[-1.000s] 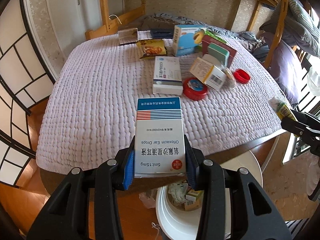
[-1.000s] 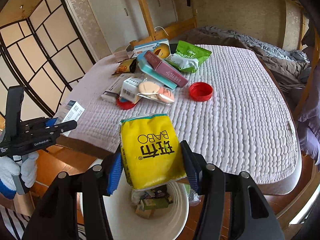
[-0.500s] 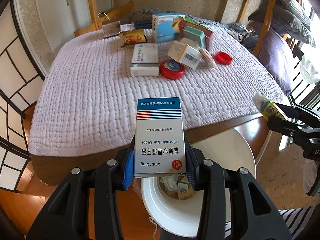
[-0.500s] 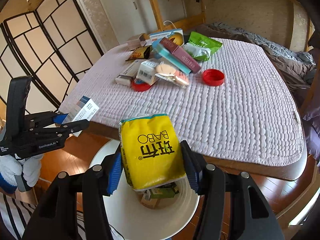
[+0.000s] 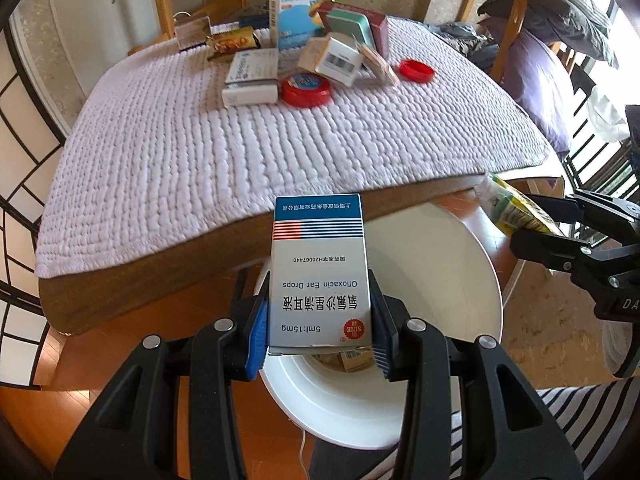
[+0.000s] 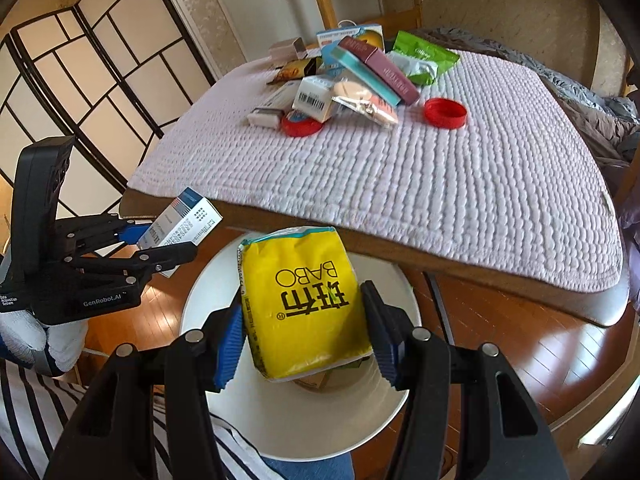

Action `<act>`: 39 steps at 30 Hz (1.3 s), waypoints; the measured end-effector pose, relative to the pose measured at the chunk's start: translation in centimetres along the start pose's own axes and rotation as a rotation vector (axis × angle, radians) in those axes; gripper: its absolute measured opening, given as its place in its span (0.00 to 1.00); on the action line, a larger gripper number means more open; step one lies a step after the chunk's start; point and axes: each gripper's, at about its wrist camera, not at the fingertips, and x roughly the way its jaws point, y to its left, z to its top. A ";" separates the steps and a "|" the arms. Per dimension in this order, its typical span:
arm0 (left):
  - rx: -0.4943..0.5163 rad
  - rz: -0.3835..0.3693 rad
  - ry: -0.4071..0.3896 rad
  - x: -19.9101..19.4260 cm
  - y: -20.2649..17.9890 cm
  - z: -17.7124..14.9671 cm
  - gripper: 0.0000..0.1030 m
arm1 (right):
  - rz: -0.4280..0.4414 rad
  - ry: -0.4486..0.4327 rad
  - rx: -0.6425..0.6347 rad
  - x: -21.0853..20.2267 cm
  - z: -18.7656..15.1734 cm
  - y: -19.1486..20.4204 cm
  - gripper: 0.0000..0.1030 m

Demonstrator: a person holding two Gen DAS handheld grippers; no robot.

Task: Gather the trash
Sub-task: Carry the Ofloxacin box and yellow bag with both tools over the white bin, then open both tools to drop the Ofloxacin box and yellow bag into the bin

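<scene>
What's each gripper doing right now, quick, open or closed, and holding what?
Left gripper: closed on the ear drops box, above the white bin.
Right gripper: closed on the yellow tissue pack, also above the bin.

Two grippers, left [image 5: 320, 344] and right [image 6: 308, 344], carry one item each: a box [image 5: 319, 276] and a yellow pack [image 6: 304, 300]. One white bin [image 6: 280, 420] stands below. Two red lids [image 6: 445, 113] [image 6: 301, 125] and one green bag [image 6: 424, 58] lie on the quilt [image 6: 400, 184], among several boxes too overlapped to count.

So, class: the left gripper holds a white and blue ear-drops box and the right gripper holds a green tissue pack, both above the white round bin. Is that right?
Not quite: the tissue pack in the right gripper is yellow, not green, as the right wrist view shows. The left gripper does hold the white and blue ear-drops box, both above the white round bin.
</scene>
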 end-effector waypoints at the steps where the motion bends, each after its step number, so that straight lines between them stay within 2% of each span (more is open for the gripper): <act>1: 0.002 -0.004 0.006 0.0 -0.2 -0.2 0.43 | 0.002 0.004 -0.001 0.1 -0.1 0.1 0.52; 17: 0.046 -0.029 0.096 2.3 -2.1 -2.9 0.43 | 0.028 0.098 -0.009 2.5 -2.7 0.7 0.52; 39: 0.057 0.006 0.166 6.6 -2.0 -4.3 0.43 | -0.007 0.159 -0.005 7.0 -3.9 0.2 0.53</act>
